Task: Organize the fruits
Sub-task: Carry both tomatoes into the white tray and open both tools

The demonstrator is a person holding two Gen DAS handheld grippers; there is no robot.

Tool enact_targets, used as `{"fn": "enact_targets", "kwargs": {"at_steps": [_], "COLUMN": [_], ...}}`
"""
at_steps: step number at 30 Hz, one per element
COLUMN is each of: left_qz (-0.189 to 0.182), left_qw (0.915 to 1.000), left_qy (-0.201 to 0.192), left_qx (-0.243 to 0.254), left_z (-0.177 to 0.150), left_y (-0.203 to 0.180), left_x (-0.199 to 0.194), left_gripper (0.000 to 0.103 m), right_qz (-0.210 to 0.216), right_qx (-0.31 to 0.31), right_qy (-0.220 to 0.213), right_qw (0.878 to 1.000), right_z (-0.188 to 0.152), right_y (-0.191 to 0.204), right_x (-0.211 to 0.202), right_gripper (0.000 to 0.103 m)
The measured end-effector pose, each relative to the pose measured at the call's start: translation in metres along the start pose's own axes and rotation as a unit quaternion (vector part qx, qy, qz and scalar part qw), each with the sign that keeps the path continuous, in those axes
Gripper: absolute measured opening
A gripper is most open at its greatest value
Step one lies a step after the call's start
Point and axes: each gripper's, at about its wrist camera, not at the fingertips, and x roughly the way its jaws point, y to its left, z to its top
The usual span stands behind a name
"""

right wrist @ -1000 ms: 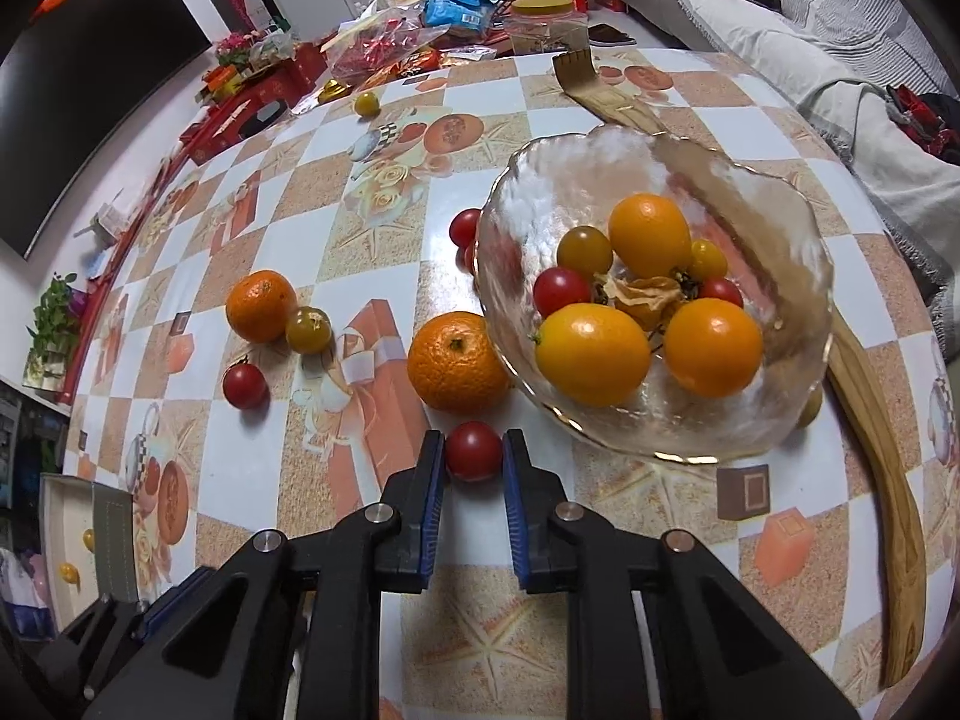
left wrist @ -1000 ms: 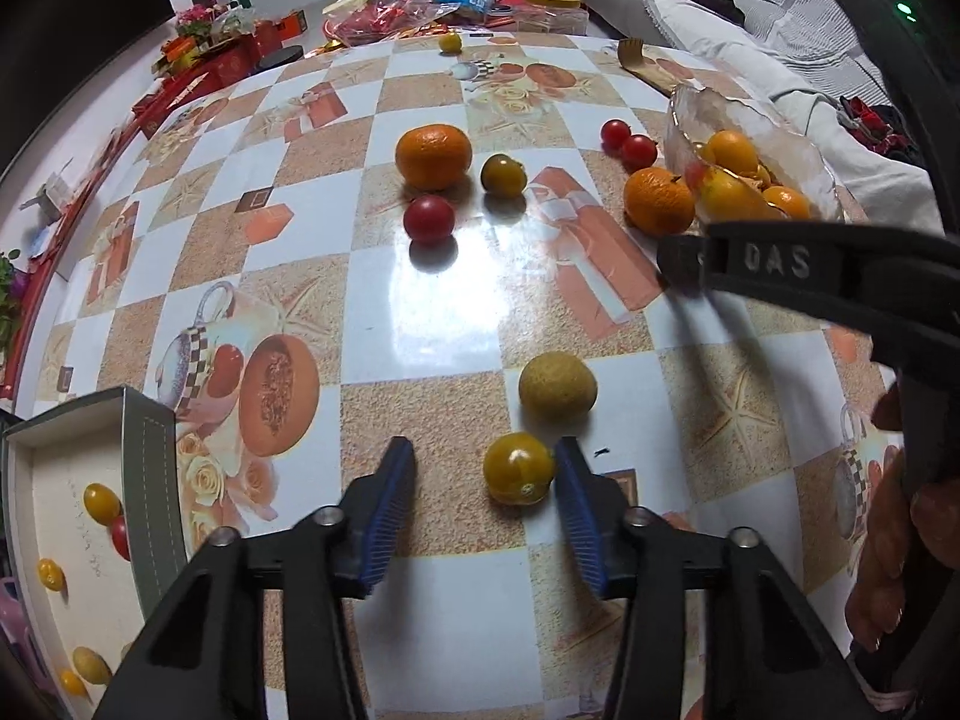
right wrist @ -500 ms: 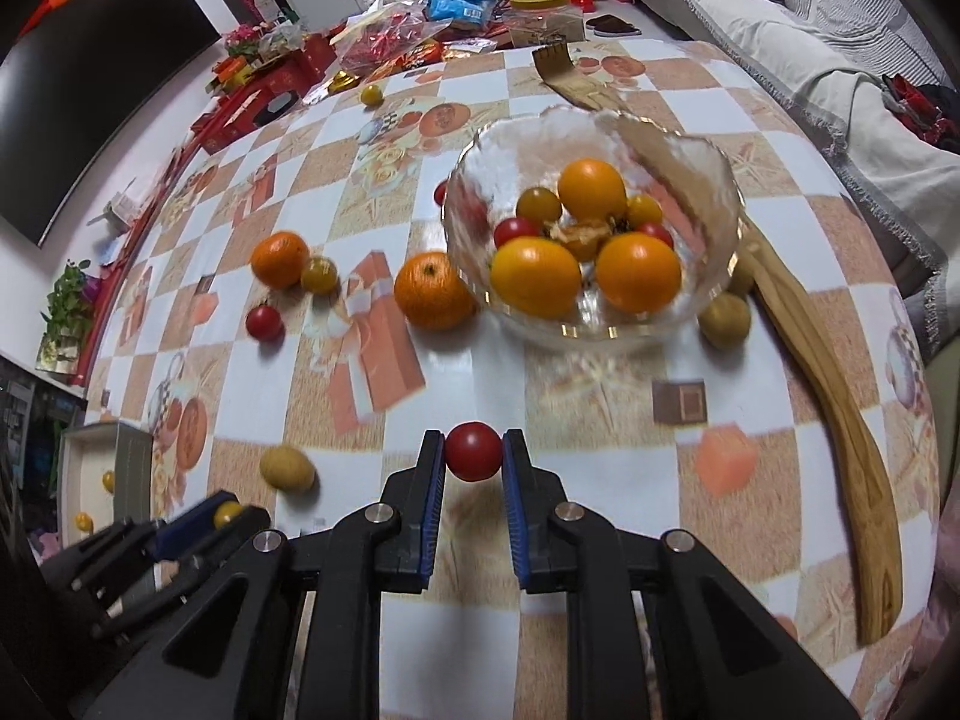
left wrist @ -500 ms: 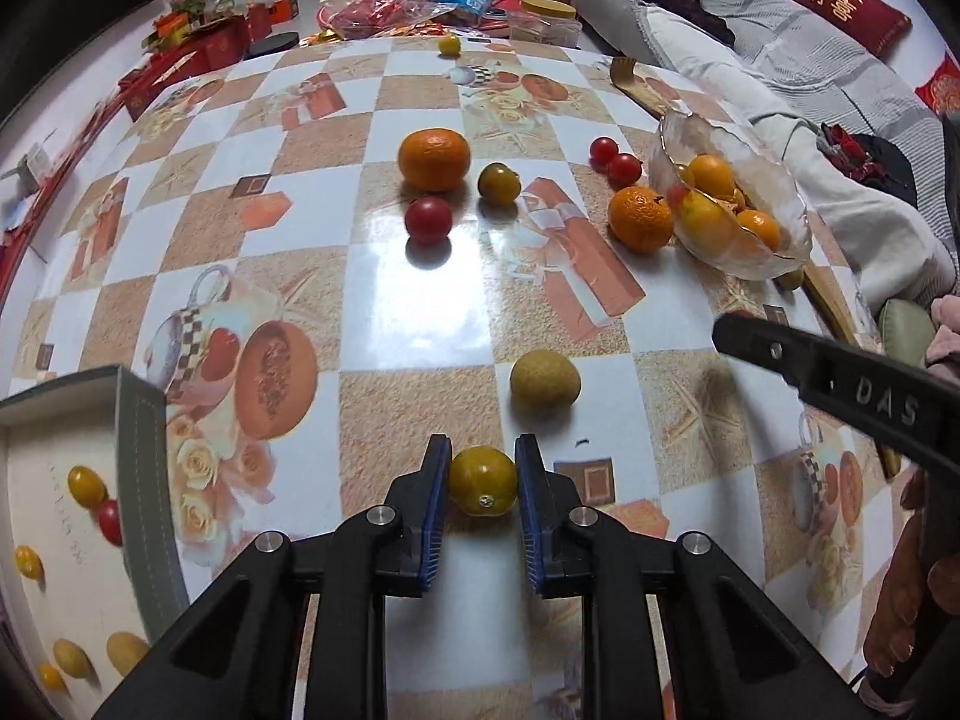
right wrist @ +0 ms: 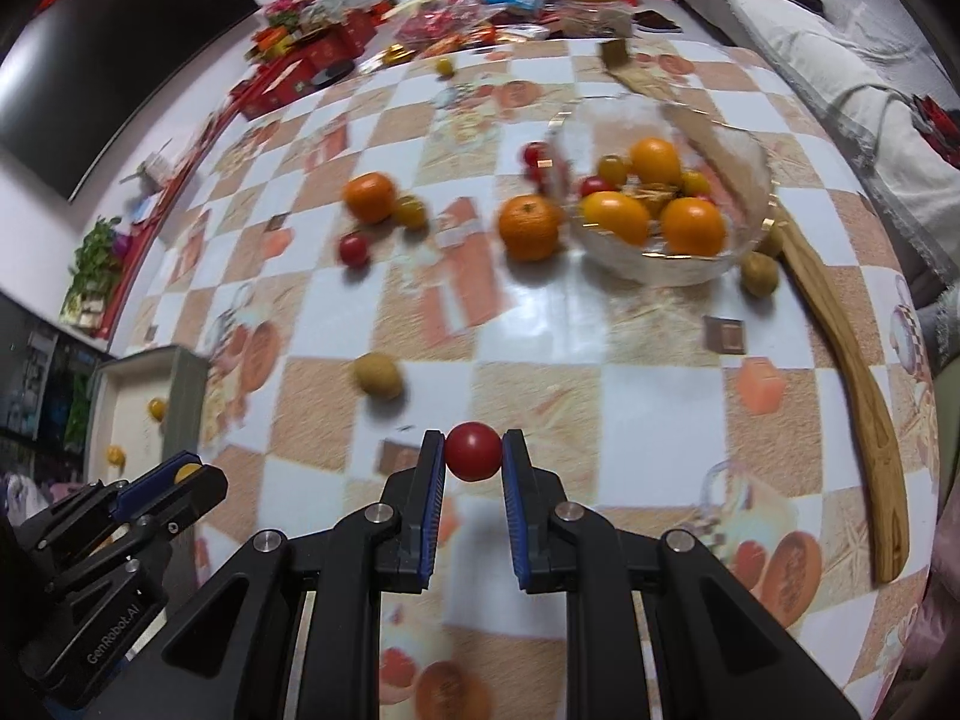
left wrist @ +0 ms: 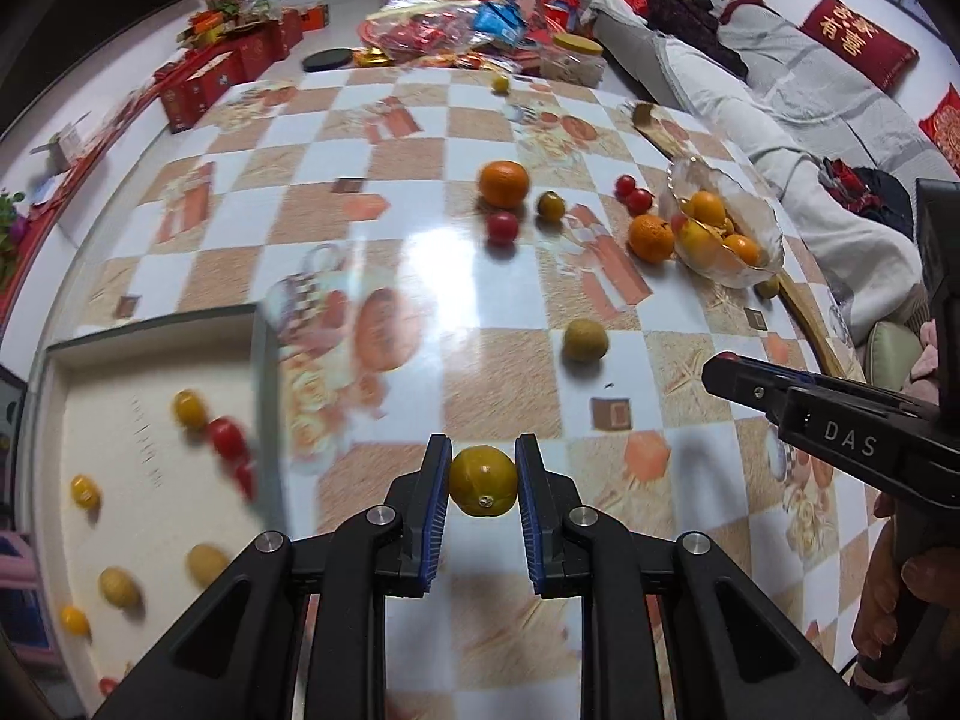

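Note:
My left gripper [left wrist: 483, 480] is shut on a yellow cherry tomato [left wrist: 483, 481], lifted above the checkered table. My right gripper [right wrist: 473, 453] is shut on a red cherry tomato [right wrist: 473, 451], also off the table. A grey-rimmed box [left wrist: 258, 396] at the left holds several small yellow and red tomatoes. A glass bowl [right wrist: 744, 240] at the right holds oranges and small tomatoes. Loose on the table lie two oranges [right wrist: 529, 227], a red tomato [left wrist: 502, 227], a dark tomato [left wrist: 550, 205] and a tan round fruit [left wrist: 584, 340].
A long wooden spatula [right wrist: 852, 372] lies along the right side past the bowl. Snack bags, jars and red boxes [left wrist: 456, 30] crowd the far edge. A sofa with cushions [left wrist: 828, 78] stands beyond the table on the right. A hand [left wrist: 894, 618] holds the right gripper.
My left gripper closed on the yellow tomato and lifted it toward the box side. My right gripper carried the red tomato away from the bowl, toward the near left.

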Motion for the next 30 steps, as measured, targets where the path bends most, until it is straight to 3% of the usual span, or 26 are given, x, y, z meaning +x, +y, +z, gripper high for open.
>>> {"fn": "enact_targets", "kwargs": {"at_steps": [10,17,24,30], "left_qz": [0.057,0.094,0.101,0.113], "left_qw": [0.9963,0.9894,0.9846,0.9816], "left_qy": [-0.003,0.025,0.054,0.072], "left_qx": [-0.064,-0.108,-0.132,-0.135], "left_z": [-0.045,-0.096,-0.129,-0.135], "left_y": [0.078,0.126,0.140,0.140], "left_x": [-0.049,-0.065,-0.055,-0.041], "left_gripper": [0.023,0.023,0.023,0.023], "right_qz": [0.047,0.087,0.110,0.094], "right_qx": [-0.074,-0.141,-0.203,-0.246], "right_qy": [0.021,0.046,0.087,0.119], "right_qw": [0.996,0.985,0.969,0.957], "right_z": [-0.009,-0.014,-0.021,-0.023], "right_y": [0.081,0.148,0.216,0.256], "right_x": [0.000,0.012,0.040,0.071], "right_gripper": [0.021,0.021,0.021,0.021]}}
